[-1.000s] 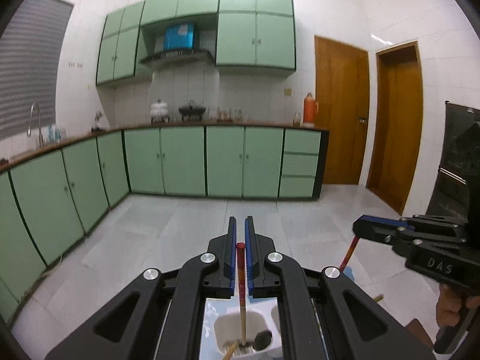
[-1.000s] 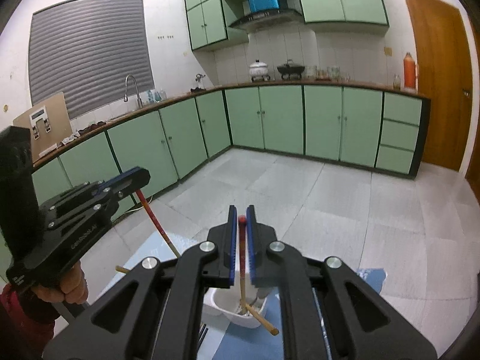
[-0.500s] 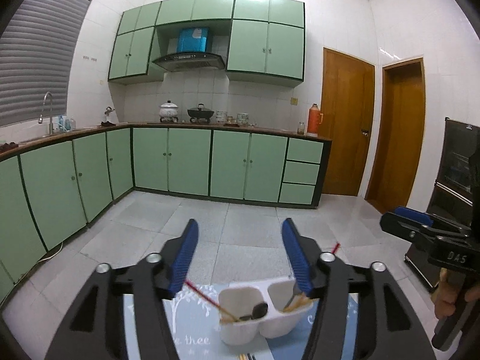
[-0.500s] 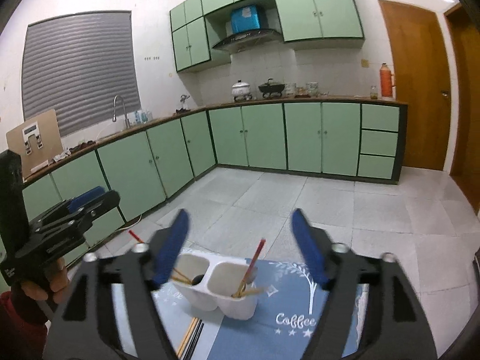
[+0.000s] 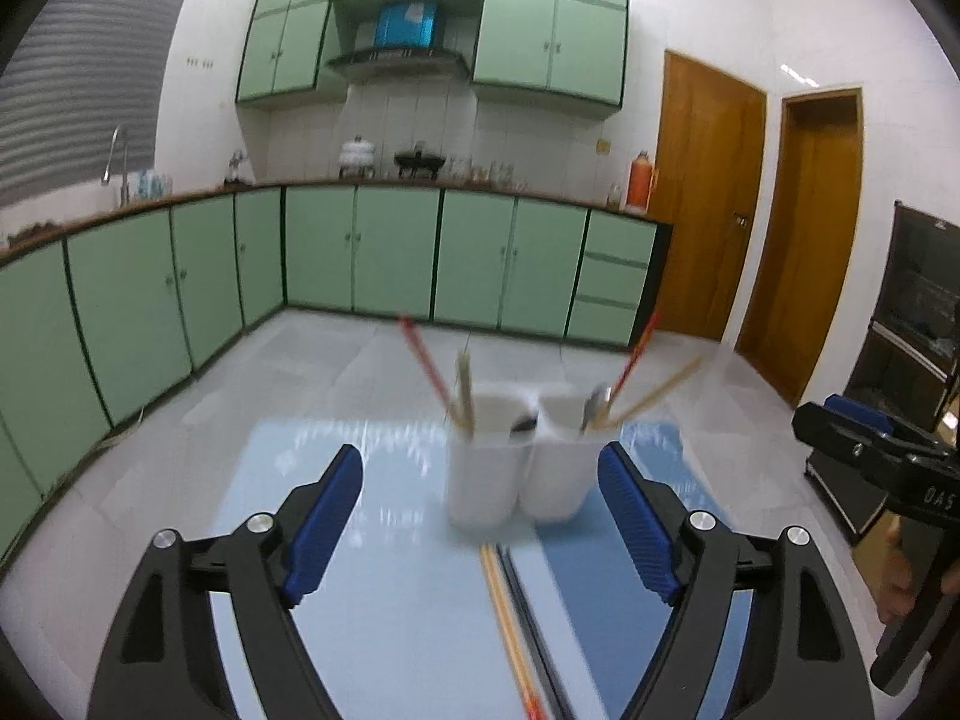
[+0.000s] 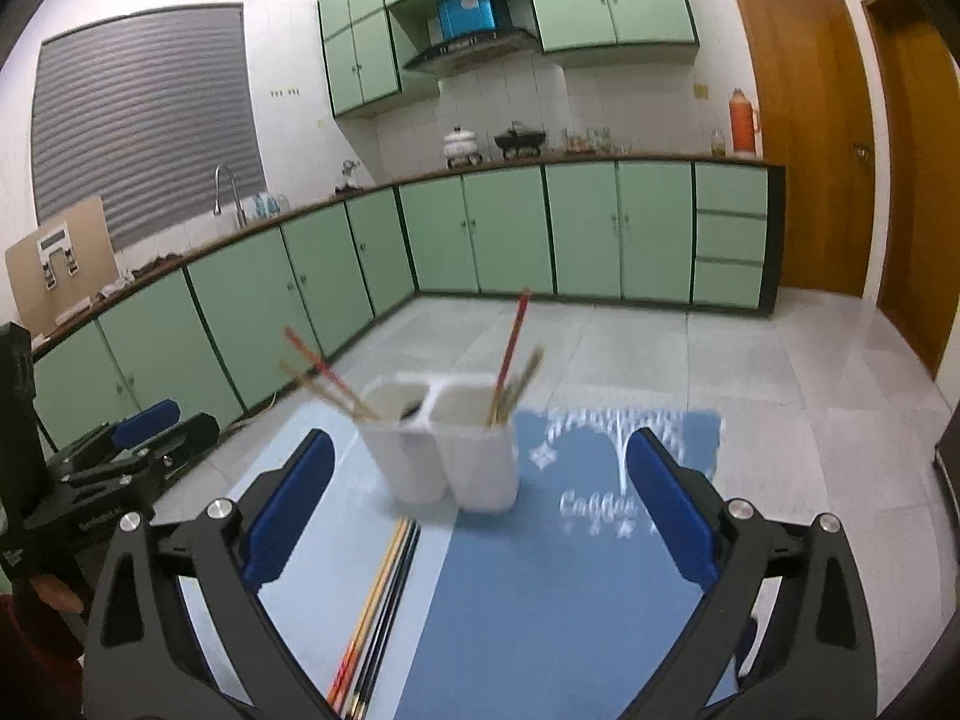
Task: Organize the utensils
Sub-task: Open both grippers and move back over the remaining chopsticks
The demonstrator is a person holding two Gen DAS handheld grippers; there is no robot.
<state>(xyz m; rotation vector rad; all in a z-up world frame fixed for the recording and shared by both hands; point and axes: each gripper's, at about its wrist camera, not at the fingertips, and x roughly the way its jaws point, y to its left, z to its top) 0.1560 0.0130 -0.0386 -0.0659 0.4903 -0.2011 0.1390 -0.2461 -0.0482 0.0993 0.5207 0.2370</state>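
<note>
While reaching for the loose chopsticks point(image 5: 510, 618) lying on the mat point(image 5: 390, 540) just in front of the holder point(image 5: 516, 468), come in low and square across the sticks. Pinch one pair near its middle, not the whole bundle, and lift clear before tipping upright over a cup. Stay off the chopsticks standing in the holder point(image 5: 426, 360), which lean outward and would likely snag.

Left gripper point(image 5: 480, 474): jaws just spread wide, nothing between the pads. Right gripper point(image 6: 480, 444): the same, wide apart and empty.

From the right wrist only: black sticks beside the pale ones in front of the holder, white lettering on the darker mat to its right, and the left gripper off to its left. From the left wrist only: blurred spoon-like shapes at both cup rims.
</note>
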